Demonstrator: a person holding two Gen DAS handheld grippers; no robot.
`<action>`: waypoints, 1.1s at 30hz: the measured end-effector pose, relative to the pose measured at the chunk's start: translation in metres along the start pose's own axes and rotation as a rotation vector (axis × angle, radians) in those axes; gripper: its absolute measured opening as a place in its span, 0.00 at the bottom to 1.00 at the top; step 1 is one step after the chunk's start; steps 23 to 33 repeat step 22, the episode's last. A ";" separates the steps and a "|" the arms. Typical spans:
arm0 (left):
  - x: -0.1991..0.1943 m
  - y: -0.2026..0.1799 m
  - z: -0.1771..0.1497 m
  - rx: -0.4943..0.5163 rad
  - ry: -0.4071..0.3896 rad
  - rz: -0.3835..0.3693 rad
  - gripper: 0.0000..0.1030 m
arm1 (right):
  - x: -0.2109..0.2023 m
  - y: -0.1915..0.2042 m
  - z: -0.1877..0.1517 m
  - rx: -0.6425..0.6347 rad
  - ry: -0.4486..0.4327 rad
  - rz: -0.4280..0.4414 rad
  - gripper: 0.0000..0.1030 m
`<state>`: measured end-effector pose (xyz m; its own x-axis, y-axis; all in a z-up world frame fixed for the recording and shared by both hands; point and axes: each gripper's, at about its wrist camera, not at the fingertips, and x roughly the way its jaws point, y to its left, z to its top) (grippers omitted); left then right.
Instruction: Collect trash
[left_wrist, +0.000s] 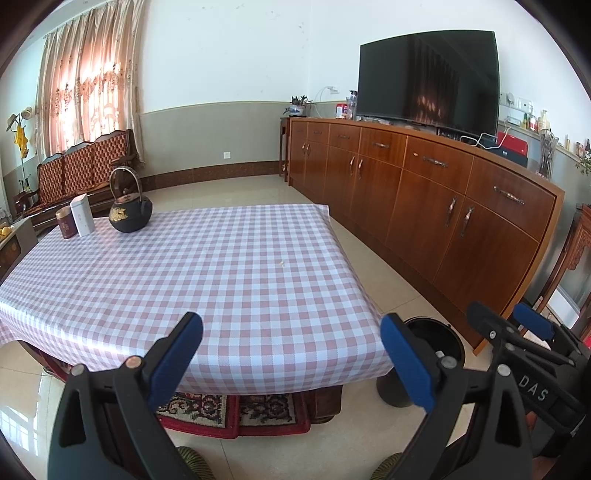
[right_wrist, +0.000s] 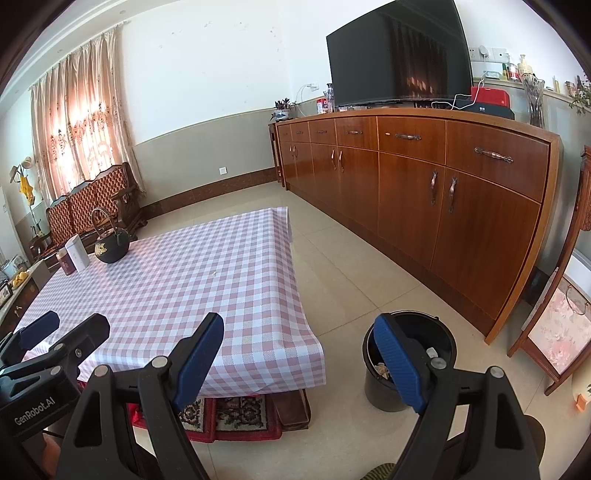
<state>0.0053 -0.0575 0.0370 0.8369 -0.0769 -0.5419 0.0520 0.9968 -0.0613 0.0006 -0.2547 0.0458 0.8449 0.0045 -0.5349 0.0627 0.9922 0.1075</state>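
1. Counter (left_wrist: 110, 288): low, covered in a pink-and-white checked cloth. Most of its top is bare. At the far left corner stand a black kettle (left_wrist: 130, 214), a white box (left_wrist: 82, 215) and a dark red tin (left_wrist: 65, 223), close together. These read as keepers, not trash.

2. Trash bin (right_wrist: 384, 391): black, round, on the floor just beside the counter's near right corner. In the right wrist view, light scraps lie in its bottom, partly hidden behind the gripper finger. Judgement: earlier pieces are already deposited.

3. Left gripper (left_wrist: 291, 362): fingers spread wide, nothing between them, held off the near edge of the counter and aimed along its length.

4. Right gripper (right_wrist: 299, 363): likewise spread wide and empty, to the right of the left one, straddling the view between the counter's near right corner and the bin.

5. Remaining trash: one small pale crumb (left_wrist: 282, 263) on the cloth, about mid-counter and toward the right edge; also seen in the right wrist view (right_wrist: 213, 273). Too small to identify.

6. Step in hand (judgement): between drops, both grippers free, task nearly finished.

7. Next move calls for: a reach forward over the counter to the crumb, a low, fine pinch against the slick cloth without bunching it, then carry to the bin. The right gripper looks better placed for it.
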 end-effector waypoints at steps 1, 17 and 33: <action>0.000 0.000 0.000 0.000 0.001 0.000 0.95 | 0.000 0.000 0.000 0.001 0.001 0.000 0.83; 0.005 0.000 -0.005 0.010 0.003 -0.053 0.95 | 0.001 -0.001 -0.001 0.005 0.002 -0.007 0.83; -0.002 -0.007 -0.003 0.044 -0.038 -0.052 0.95 | 0.003 -0.003 -0.002 0.011 0.004 -0.016 0.83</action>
